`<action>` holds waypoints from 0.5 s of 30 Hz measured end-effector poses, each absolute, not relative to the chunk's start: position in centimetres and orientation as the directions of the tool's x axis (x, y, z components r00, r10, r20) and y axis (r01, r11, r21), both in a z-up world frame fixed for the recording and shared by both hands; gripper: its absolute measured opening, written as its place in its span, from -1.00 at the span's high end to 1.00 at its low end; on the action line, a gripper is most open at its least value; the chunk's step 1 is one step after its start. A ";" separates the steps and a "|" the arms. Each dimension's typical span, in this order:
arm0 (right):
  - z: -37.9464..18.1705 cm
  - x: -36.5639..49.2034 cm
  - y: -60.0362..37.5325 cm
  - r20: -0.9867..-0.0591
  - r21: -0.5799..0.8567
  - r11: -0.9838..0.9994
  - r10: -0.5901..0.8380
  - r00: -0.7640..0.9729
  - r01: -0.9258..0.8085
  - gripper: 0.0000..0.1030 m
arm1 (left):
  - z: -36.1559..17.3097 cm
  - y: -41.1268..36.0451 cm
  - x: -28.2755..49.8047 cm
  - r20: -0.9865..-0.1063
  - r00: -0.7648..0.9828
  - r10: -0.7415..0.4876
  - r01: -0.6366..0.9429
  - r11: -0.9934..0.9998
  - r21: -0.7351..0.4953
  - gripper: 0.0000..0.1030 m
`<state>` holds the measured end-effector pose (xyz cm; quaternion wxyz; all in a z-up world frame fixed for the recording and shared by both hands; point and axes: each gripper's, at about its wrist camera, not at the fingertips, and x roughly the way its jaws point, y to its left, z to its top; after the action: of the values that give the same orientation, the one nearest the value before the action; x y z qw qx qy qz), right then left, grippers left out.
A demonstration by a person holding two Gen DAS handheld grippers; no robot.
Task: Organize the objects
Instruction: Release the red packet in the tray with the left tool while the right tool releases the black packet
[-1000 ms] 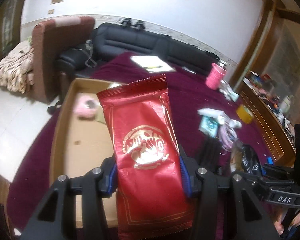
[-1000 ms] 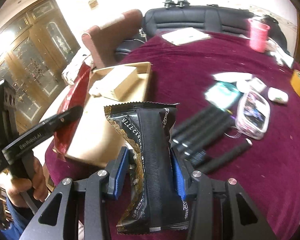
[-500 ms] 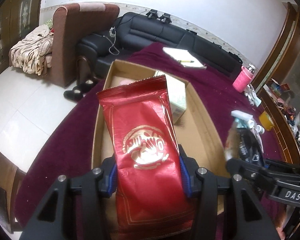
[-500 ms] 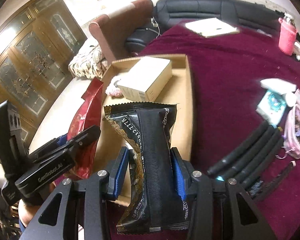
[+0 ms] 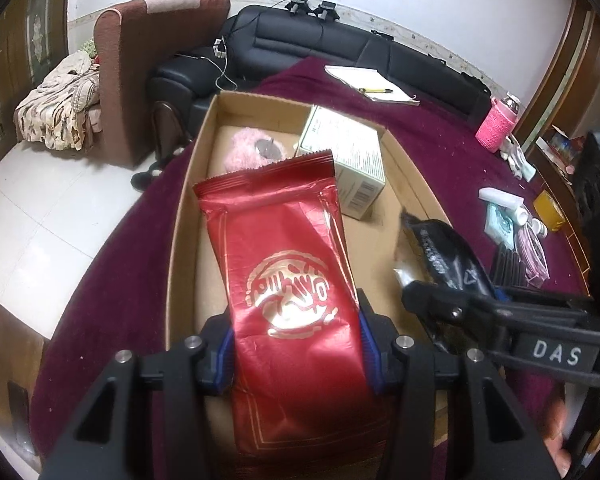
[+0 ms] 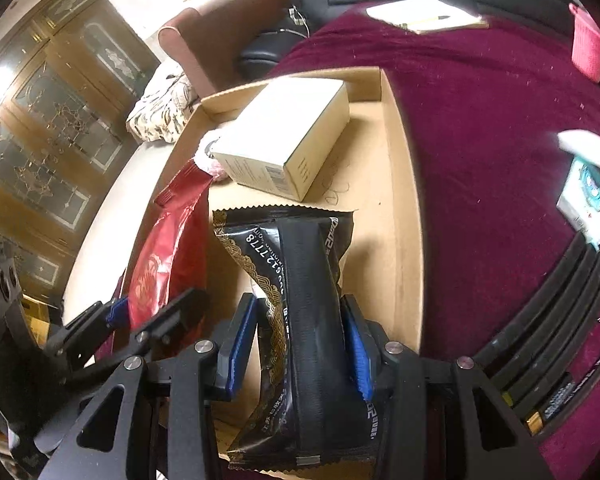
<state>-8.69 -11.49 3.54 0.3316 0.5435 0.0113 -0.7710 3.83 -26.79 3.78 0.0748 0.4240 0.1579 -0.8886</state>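
Observation:
My left gripper (image 5: pixel 296 348) is shut on a red foil packet (image 5: pixel 288 280) and holds it above the near left part of an open cardboard box (image 5: pixel 410 178). My right gripper (image 6: pixel 298 356) is shut on a black packet with gold trim (image 6: pixel 300 292) and holds it over the box (image 6: pixel 400 184) beside the red packet (image 6: pixel 160 256). The black packet also shows in the left wrist view (image 5: pixel 444 252). In the box lie a white carton (image 5: pixel 348 164) and a pink fluffy item (image 5: pixel 246 150).
The box sits on a round table with a maroon cloth (image 6: pixel 480 120). Black tubes (image 6: pixel 548 320), small packets (image 5: pixel 500 220), a pink cup (image 5: pixel 494 130) and a notepad (image 5: pixel 370 84) lie to the right and far side. A black sofa (image 5: pixel 340 48) stands behind.
Both grippers have moved left and forward over the box with their packets. The black packet now hangs beside the red one above the box floor.

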 end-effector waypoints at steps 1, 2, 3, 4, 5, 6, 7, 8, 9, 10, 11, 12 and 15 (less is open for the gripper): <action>3.4 -8.6 -11.6 -0.847 0.341 -0.781 -0.496 -0.189 0.523 0.09 | 3.7 -26.8 3.9 -0.780 -0.625 -0.003 0.269 -0.940 -0.212 0.03; 3.3 -8.7 -11.5 -0.850 0.340 -0.784 -0.493 -0.188 0.520 0.09 | 3.7 -26.8 3.9 -0.783 -0.623 -0.007 0.270 -0.940 -0.207 0.03; 3.2 -8.7 -11.5 -0.852 0.339 -0.786 -0.490 -0.186 0.518 0.09 | 3.7 -26.8 3.8 -0.783 -0.621 -0.007 0.269 -0.941 -0.206 0.03; 3.2 -8.7 -11.5 -0.852 0.339 -0.786 -0.489 -0.185 0.516 0.09 | 3.8 -26.7 3.8 -0.785 -0.620 -0.008 0.269 -0.941 -0.203 0.03; 3.0 -8.8 -11.5 -0.851 0.344 -0.786 -0.492 -0.183 0.514 0.09 | 3.8 -26.7 3.8 -0.786 -0.618 -0.009 0.268 -0.942 -0.200 0.03; 3.1 -8.9 -11.5 -0.851 0.346 -0.785 -0.493 -0.180 0.513 0.08 | 3.8 -26.7 3.8 -0.787 -0.617 -0.008 0.268 -0.942 -0.201 0.02; 3.0 -8.9 -11.4 -0.852 0.346 -0.786 -0.491 -0.179 0.512 0.08 | 3.8 -26.9 3.7 -0.788 -0.616 -0.007 0.269 -0.942 -0.202 0.02; 2.9 -8.9 -11.4 -0.854 0.344 -0.787 -0.489 -0.179 0.512 0.06 | 3.8 -26.9 3.7 -0.790 -0.614 -0.007 0.273 -0.940 -0.204 0.02; 2.9 -8.8 -11.4 -0.854 0.337 -0.787 -0.487 -0.185 0.516 0.06 | 3.8 -27.0 3.8 -0.790 -0.613 -0.007 0.277 -0.939 -0.206 0.01; 3.0 -8.7 -11.3 -0.854 0.333 -0.788 -0.485 -0.190 0.518 0.06 | 3.9 -27.0 3.9 -0.789 -0.615 -0.003 0.275 -0.938 -0.210 0.01; 3.0 -8.7 -11.2 -0.852 0.335 -0.789 -0.486 -0.191 0.515 0.06 | 4.0 -27.1 4.0 -0.789 -0.615 0.005 0.272 -0.937 -0.218 -0.01; 3.0 -8.7 -11.1 -0.851 0.341 -0.789 -0.490 -0.189 0.512 0.05 | 4.0 -27.2 4.1 -0.787 -0.617 0.011 0.273 -0.935 -0.226 -0.03; 3.2 -8.8 -10.7 -0.845 0.361 -0.783 -0.504 -0.177 0.506 0.04 | 4.3 -27.5 4.5 -0.778 -0.628 0.027 0.275 -0.928 -0.254 -0.05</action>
<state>-8.79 -10.69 3.16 0.3292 0.5506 0.0011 -0.7671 4.53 -27.54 4.28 0.0701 0.4255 0.1770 -0.8847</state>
